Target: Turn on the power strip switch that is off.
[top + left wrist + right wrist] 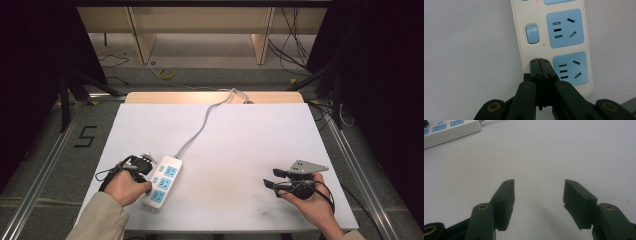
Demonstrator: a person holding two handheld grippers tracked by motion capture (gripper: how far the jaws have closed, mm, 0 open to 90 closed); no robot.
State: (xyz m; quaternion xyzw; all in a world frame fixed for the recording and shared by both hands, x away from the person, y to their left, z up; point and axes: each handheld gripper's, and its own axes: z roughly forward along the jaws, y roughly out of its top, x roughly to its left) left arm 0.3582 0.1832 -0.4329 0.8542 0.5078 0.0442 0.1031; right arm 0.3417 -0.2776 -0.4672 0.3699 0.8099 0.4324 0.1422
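A white power strip (163, 183) with blue sockets lies at the table's front left, its grey cable (202, 125) running to the back edge. My left gripper (149, 187) is shut, empty, with its joined tips (540, 62) resting on the strip's (554, 37) left margin beside the nearest socket (570, 68). Just beyond the tips is a blue rocker switch (532, 33); whatever lies under them is hidden. My right gripper (274, 178) is held open over bare table at the front right, nothing between its fingers (539, 187). The strip (449, 131) shows far off in the right gripper view.
The white tabletop (240, 140) spans most of the high view, with a wooden strip (210, 97) along its back edge. Metal frame rails (45, 160) flank it. Cables (295, 45) and wooden furniture legs (142, 40) stand on the floor behind.
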